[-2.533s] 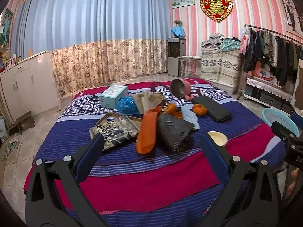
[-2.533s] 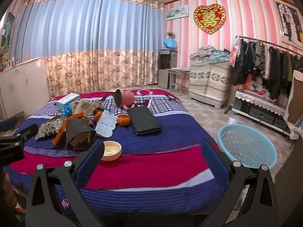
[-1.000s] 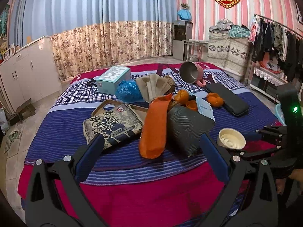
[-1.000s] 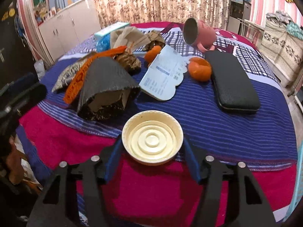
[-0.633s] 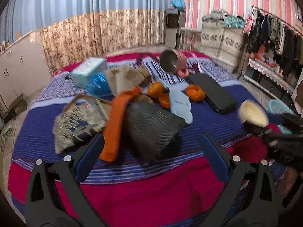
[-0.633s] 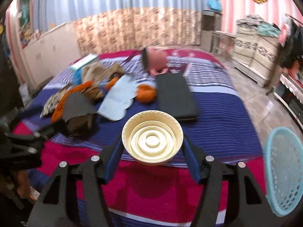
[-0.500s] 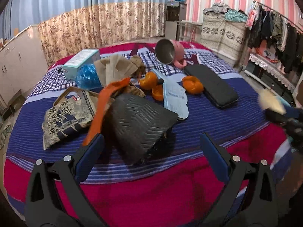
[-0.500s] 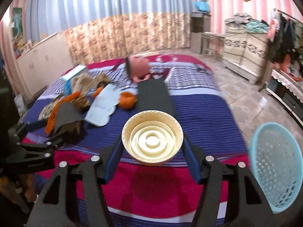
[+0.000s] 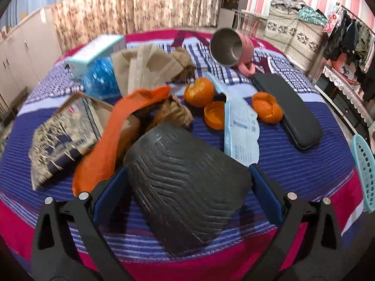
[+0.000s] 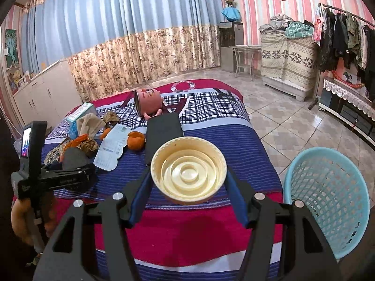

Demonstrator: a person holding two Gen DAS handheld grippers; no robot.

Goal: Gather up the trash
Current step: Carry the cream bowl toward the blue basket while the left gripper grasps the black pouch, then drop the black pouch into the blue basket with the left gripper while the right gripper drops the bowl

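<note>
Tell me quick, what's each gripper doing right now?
Left gripper: open, fingers either side of the dark grey ribbed pouch, not squeezing it.
Right gripper: shut on the round cream plastic lid.

The open left tool [image 9: 187, 182] is seen straddling a black ribbed wrapper [image 9: 185, 187] on the striped bed [image 9: 304, 171], orange peels [image 9: 199, 91] and a paper slip [image 9: 241, 126] beyond.

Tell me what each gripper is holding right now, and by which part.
The right gripper clamps the cream lid by opposite sides of its rim. The left gripper holds nothing: its jaws stand open around the dark ribbed pouch.
</note>
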